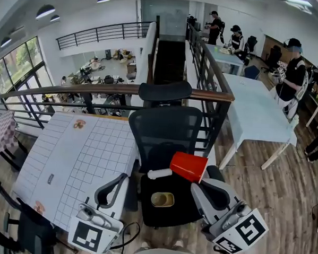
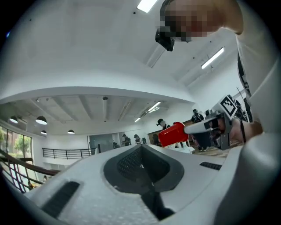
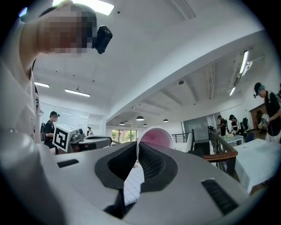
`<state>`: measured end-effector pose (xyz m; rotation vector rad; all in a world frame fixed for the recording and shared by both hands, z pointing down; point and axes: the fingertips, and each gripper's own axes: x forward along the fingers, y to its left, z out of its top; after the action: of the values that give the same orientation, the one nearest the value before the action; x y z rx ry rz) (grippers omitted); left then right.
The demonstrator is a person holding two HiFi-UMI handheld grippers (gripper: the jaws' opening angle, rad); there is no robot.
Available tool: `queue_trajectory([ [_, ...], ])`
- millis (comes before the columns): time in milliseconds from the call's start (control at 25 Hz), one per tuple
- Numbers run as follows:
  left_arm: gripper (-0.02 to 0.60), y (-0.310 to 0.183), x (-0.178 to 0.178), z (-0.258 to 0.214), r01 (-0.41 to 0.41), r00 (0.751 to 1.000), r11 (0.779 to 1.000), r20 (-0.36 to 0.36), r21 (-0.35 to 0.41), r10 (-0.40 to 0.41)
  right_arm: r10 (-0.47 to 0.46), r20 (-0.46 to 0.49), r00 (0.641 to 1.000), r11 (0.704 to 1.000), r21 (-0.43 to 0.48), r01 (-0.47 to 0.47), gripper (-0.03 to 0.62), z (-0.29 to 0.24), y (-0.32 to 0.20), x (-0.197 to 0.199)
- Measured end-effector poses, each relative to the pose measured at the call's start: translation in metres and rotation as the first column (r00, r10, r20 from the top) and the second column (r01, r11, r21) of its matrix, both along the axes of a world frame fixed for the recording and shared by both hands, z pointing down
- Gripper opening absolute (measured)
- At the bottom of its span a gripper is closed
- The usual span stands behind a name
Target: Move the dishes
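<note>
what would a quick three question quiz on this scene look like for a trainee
1. True or false: the left gripper holds the red cup.
2. Where does the small bowl sit? A: on the chair seat. B: on the gridded table. C: on the floor.
3. Fill in: the right gripper is shut on the red cup's ____, with one jaw inside and one outside.

Key: 1 false, since its jaws are together on nothing. 2 A. 3 rim.
</note>
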<state>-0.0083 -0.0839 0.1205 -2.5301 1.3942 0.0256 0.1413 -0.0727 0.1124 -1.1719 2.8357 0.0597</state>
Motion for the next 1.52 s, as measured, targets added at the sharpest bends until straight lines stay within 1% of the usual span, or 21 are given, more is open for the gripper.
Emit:
queue_trajectory([
  [40, 0.014, 0.003, -0.001, 0.000, 0.008, 1.000, 1.000, 0.004, -0.008, -0.008, -0.003, -0.008, 1.000, 1.000, 0.008, 0.003, 0.029, -0.001, 0.002, 0.000],
  [120, 0.014, 0.008, 0.001, -0.003, -0.007, 1.000, 1.000, 0.009, -0.004, 0.007, 0.002, -0.036, 0.999, 1.000, 0.026, -0.001, 0.029, -0.001, 0.003, -0.002],
  [240, 0.014, 0.015, 0.008, -0.005, -0.029, 0.998, 0.999, 0.052, 0.017, 0.028, 0.019, -0.112, 0.993, 0.998, 0.060, -0.013, 0.030, 0.001, 0.005, -0.005],
  [280, 0.014, 0.016, 0.009, -0.003, -0.028, 0.998, 1.000, 0.059, 0.012, 0.027, 0.021, -0.136, 0.990, 0.998, 0.069, -0.012, 0.029, 0.002, 0.007, -0.006],
  [360, 0.014, 0.017, 0.004, 0.002, -0.017, 0.999, 1.000, 0.050, -0.012, 0.017, 0.015, -0.169, 0.985, 0.997, 0.074, -0.003, 0.029, 0.005, 0.008, -0.009],
  [440, 0.014, 0.018, -0.006, 0.010, 0.014, 0.999, 0.999, 0.050, -0.046, -0.012, -0.008, -0.179, 0.984, 0.998, 0.062, 0.020, 0.029, 0.009, 0.007, -0.015],
  [520, 0.014, 0.021, -0.018, 0.019, 0.043, 0.997, 0.996, 0.060, -0.079, -0.039, -0.052, -0.171, 0.984, 0.997, 0.050, 0.061, 0.029, 0.008, 0.006, -0.024],
  [600, 0.014, 0.024, -0.032, 0.024, 0.068, 0.996, 0.993, 0.071, -0.092, -0.062, -0.095, -0.176, 0.980, 0.993, 0.059, 0.106, 0.029, 0.004, 0.005, -0.038],
  [720, 0.014, 0.026, -0.062, 0.027, 0.140, 0.988, 0.986, 0.081, -0.095, -0.132, -0.156, -0.225, 0.962, 0.980, 0.082, 0.179, 0.029, -0.001, -0.003, -0.067],
  [800, 0.014, 0.028, -0.083, 0.029, 0.193, 0.979, 0.976, 0.084, -0.099, -0.185, -0.202, -0.275, 0.940, 0.969, 0.084, 0.232, 0.029, 0.001, -0.009, -0.091],
  [880, 0.014, 0.032, -0.104, 0.032, 0.252, 0.965, 0.962, 0.100, -0.105, -0.242, -0.253, -0.332, 0.909, 0.953, 0.074, 0.293, 0.029, 0.008, -0.016, -0.117],
  [960, 0.014, 0.039, -0.124, 0.035, 0.317, 0.944, 0.942, 0.131, -0.105, -0.303, -0.315, -0.380, 0.870, 0.931, 0.054, 0.361, 0.029, 0.018, -0.022, -0.147],
  [1040, 0.014, 0.047, -0.144, 0.041, 0.380, 0.920, 0.918, 0.151, -0.112, -0.362, -0.381, -0.410, 0.829, 0.903, 0.028, 0.429, 0.029, 0.031, -0.024, -0.179],
  [1160, 0.014, 0.058, -0.176, 0.057, 0.458, 0.887, 0.877, 0.142, -0.145, -0.440, -0.478, -0.431, 0.765, 0.855, -0.028, 0.518, 0.029, 0.058, -0.026, -0.227],
  [1280, 0.014, 0.067, -0.206, 0.074, 0.524, 0.851, 0.833, 0.139, -0.178, -0.506, -0.550, -0.487, 0.678, 0.809, -0.110, 0.577, 0.030, 0.094, -0.025, -0.272],
  [1360, 0.014, 0.071, -0.224, 0.089, 0.550, 0.835, 0.809, 0.124, -0.207, -0.536, -0.584, -0.529, 0.616, 0.782, -0.164, 0.601, 0.030, 0.120, -0.021, -0.300],
  [1440, 0.014, 0.075, -0.241, 0.105, 0.572, 0.819, 0.788, 0.105, -0.230, -0.564, -0.604, -0.563, 0.564, 0.756, -0.181, 0.629, 0.029, 0.144, -0.015, -0.328],
  [1520, 0.014, 0.078, -0.259, 0.120, 0.594, 0.801, 0.767, 0.088, -0.243, -0.592, -0.605, -0.606, 0.516, 0.738, -0.183, 0.650, 0.029, 0.167, -0.010, -0.355],
])
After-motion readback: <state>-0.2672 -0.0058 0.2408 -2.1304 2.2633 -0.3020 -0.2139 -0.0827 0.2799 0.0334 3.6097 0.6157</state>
